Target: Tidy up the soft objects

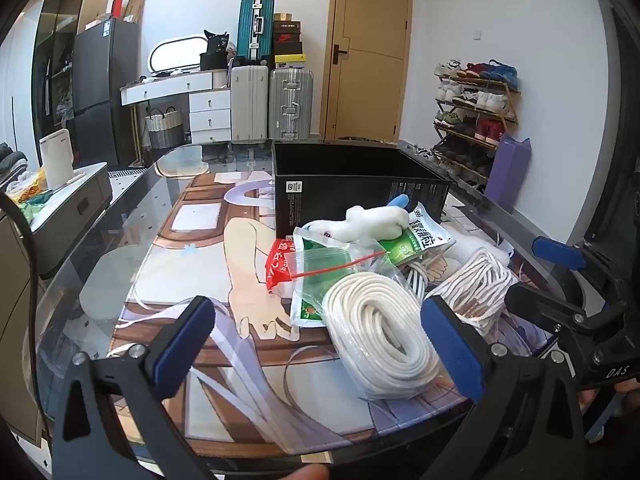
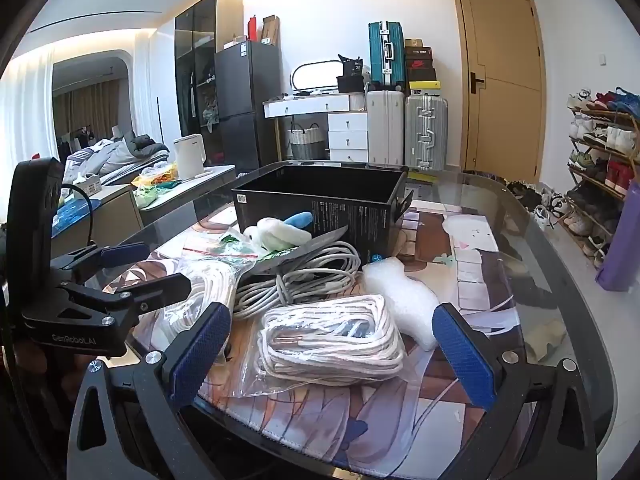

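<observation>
Two bagged coils of white rope lie nearest you on the bench (image 2: 540,240): one coil (image 1: 380,332) sits ahead of your left gripper (image 1: 320,344), the other coil (image 2: 332,340) lies ahead of your right gripper (image 2: 332,356), each in clear plastic. Behind them is a loose bundle of grey cable (image 2: 304,276), and beside the right-hand coil rests a piece of white bubble wrap (image 2: 404,296). Further back the pile holds a clear zip bag (image 1: 340,264) with a red seal, a red packet (image 1: 280,264), a green-and-white packet (image 1: 420,236), and a white plush toy (image 1: 376,224) with a blue part, leaning against the open black box (image 1: 352,188). Everything rests on a printed mat (image 1: 208,264) under the glass top.

Your jaws on both sides are spread wide and hold nothing; each gripper hovers above the near edge of the bench, angled down at its coil without touching it. Beyond the bench stand suitcases (image 1: 272,104), a wooden door (image 1: 368,52) and a shoe rack (image 1: 476,116).
</observation>
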### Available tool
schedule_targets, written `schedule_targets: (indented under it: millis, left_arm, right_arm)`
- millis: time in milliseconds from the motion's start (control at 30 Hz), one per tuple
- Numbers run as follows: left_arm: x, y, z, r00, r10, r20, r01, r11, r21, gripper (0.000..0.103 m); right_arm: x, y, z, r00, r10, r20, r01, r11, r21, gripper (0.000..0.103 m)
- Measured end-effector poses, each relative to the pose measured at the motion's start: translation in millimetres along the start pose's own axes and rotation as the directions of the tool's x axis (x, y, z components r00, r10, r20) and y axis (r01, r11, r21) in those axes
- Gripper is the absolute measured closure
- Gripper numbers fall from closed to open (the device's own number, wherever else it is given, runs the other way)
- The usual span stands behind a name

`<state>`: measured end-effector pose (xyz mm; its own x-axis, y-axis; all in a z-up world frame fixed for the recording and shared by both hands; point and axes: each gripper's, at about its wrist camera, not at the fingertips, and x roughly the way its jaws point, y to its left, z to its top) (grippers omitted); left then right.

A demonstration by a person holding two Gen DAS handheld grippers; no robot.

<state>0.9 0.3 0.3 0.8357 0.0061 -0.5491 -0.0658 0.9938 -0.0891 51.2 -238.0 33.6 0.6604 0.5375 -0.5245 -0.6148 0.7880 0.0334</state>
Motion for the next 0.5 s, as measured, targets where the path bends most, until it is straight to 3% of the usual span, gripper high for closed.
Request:
schedule_targets:
  millis: [500]
  left_arm:
    - [-5.0,-2.7,1.4,0.998,-0.002,0.058,0.002,1.0,0.005,0.0]
  right_arm:
    - [-2.6,4.1,-1.2,0.999,0.017,0.027,-0.017,1.0,-0.009,0.001]
